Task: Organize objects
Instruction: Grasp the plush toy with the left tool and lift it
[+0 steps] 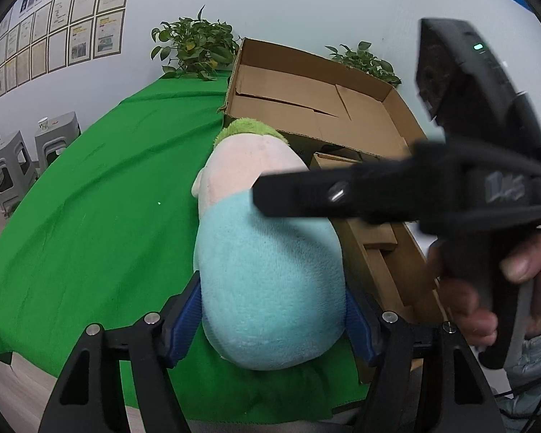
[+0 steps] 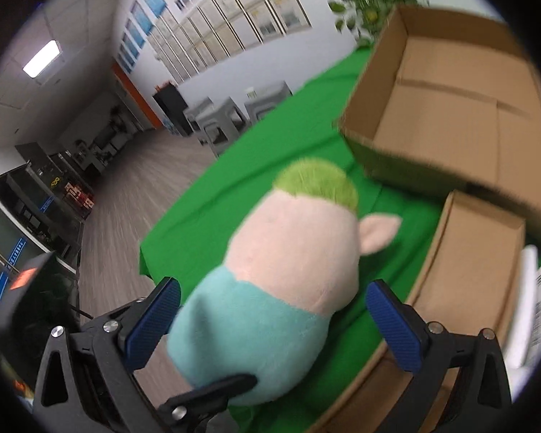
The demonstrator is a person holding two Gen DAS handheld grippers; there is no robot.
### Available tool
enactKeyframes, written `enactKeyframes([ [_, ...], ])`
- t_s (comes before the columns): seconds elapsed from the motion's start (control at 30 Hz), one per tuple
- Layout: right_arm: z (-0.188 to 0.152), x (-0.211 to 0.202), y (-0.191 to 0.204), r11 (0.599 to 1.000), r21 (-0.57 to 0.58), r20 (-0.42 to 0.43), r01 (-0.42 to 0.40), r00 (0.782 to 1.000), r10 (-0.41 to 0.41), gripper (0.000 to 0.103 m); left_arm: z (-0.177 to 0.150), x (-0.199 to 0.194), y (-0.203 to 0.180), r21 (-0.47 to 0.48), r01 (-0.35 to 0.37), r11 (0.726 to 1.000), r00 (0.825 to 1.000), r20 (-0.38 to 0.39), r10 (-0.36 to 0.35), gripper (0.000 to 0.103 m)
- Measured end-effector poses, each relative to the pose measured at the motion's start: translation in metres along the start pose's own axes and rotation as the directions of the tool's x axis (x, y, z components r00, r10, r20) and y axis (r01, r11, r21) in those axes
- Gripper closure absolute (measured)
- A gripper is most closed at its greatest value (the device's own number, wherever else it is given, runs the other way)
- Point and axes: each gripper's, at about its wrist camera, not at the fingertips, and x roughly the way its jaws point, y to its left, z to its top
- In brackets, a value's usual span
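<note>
A plush toy (image 1: pixel 267 270) with green hair, a pink head and a light-blue body lies lengthwise over the near edge of the green cloth (image 1: pixel 101 216), head pointing toward the boxes. My left gripper (image 1: pixel 270 324) is shut on its blue lower end, with blue pads pressed in on both sides. A black finger (image 1: pixel 299 191) of the right gripper crosses above the toy's middle. In the right wrist view, my right gripper (image 2: pixel 270 303) is open and straddles the plush toy (image 2: pixel 292 270) with gaps at both pads. I cannot tell whether the toy rests on the cloth.
A large open cardboard box (image 1: pixel 306 101) stands behind the toy and a low cardboard tray (image 1: pixel 378 263) lies to its right. Potted plants (image 1: pixel 194 47) line the wall. Grey stools (image 1: pixel 54 140) stand on the floor at left. A hand (image 1: pixel 487 288) holds the right gripper's handle.
</note>
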Motion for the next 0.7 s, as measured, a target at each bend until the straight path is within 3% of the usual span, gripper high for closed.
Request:
enactKeyframes([
  [0.1, -0.005, 0.014, 0.007, 0.999, 0.017, -0.054, -0.043, 0.998, 0.044, 0.001, -0.003, 0.0, -0.004, 0.011, -0.005, 1.0, 1.0, -0.004, 0.005, 0.037],
  [0.3, -0.013, 0.016, 0.012, 1.0, 0.02, -0.048, 0.005, 0.999, -0.004, 0.005, -0.003, 0.001, -0.014, 0.063, -0.03, 0.998, 0.998, -0.045, 0.033, 0.04],
  [0.57, -0.019, 0.006, 0.01, 1.0, -0.002, -0.018, -0.001, 1.0, 0.001, 0.022, -0.001, 0.004, -0.026, 0.047, -0.063, 0.997, 0.998, -0.026, 0.064, 0.044],
  [0.7, -0.025, -0.006, 0.01, 1.0, -0.002, 0.061, -0.006, 0.998, 0.006, 0.026, 0.004, 0.002, -0.033, 0.07, -0.079, 0.994, 0.997, 0.0, 0.079, 0.045],
])
